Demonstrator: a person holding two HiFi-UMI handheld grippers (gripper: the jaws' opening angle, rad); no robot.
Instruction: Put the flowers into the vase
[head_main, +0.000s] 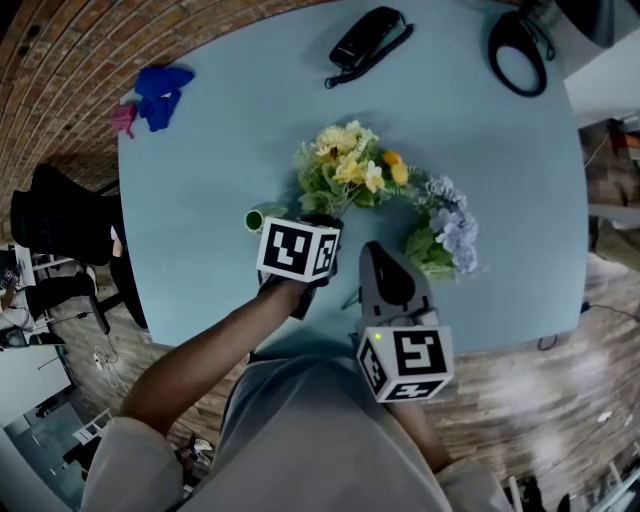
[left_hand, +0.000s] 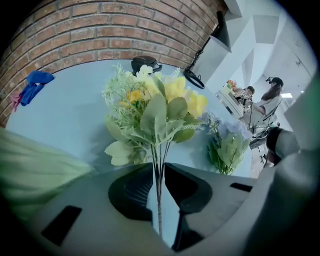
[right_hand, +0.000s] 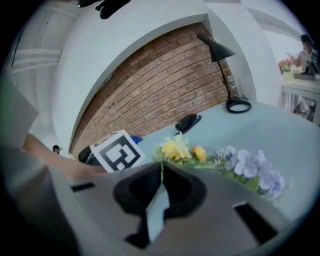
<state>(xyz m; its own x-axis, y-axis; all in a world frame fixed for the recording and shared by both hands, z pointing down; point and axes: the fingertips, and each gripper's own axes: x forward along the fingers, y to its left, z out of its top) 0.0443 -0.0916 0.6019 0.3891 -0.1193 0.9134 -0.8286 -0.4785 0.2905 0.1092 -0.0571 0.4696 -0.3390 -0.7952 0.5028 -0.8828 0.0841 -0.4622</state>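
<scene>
A: What is closest?
B: At the blue table's (head_main: 200, 160) near edge, the right gripper (right_hand: 161, 175) is closed on nothing. Its cube (head_main: 405, 362) shows a black square marker. The left gripper (left_hand: 159, 170) clamps the stems of the yellow flowers (left_hand: 155, 105). The green vase (head_main: 254, 220) stands just beside.
A: And farther?
B: The purple flowers (head_main: 450, 225) lie to the right. A lamp (right_hand: 238, 105) stands at the far right corner, before a brick wall (left_hand: 100, 30).

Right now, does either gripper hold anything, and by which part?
The left gripper holds the yellow bouquet by its stems; the right gripper is shut and empty.
</scene>
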